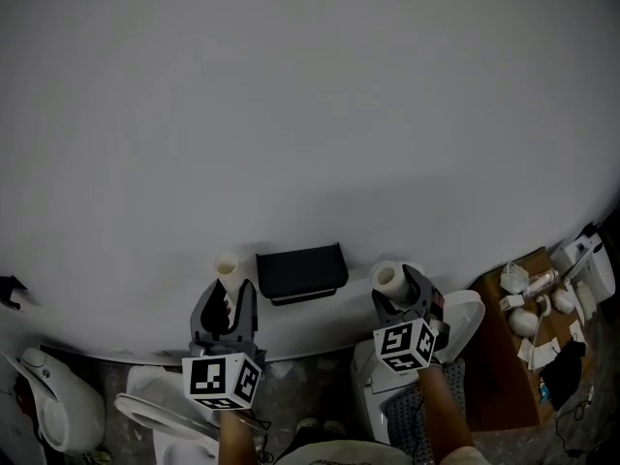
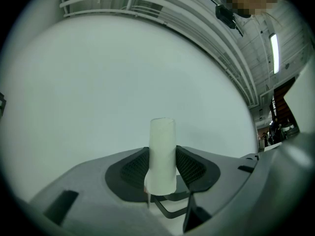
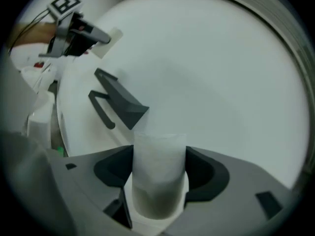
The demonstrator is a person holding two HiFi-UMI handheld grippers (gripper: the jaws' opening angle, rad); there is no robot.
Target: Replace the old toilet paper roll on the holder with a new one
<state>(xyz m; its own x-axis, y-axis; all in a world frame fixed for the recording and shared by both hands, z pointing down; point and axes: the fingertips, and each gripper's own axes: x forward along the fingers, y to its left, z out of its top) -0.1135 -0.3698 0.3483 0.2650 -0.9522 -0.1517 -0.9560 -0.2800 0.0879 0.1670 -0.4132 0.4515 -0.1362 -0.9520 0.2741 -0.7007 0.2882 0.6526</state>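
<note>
A black toilet paper holder (image 1: 300, 272) hangs on the white wall with no roll on it; it also shows in the right gripper view (image 3: 118, 100). To its left, my left gripper (image 1: 226, 296) is shut on a thin, nearly bare cardboard core (image 1: 226, 265), which stands upright between the pads (image 2: 162, 154). To the holder's right, my right gripper (image 1: 408, 296) is shut on a fuller white toilet paper roll (image 1: 389, 279), whose body fills the gap between its jaws (image 3: 158, 173). The left gripper (image 3: 74, 31) shows at the upper left of the right gripper view.
A white toilet (image 1: 58, 410) stands at the lower left, with a white seat or lid (image 1: 155, 413) below my left hand. A white bin-like fixture (image 1: 463, 320) sits under my right hand. A brown table (image 1: 504, 386) at the right carries several small white items.
</note>
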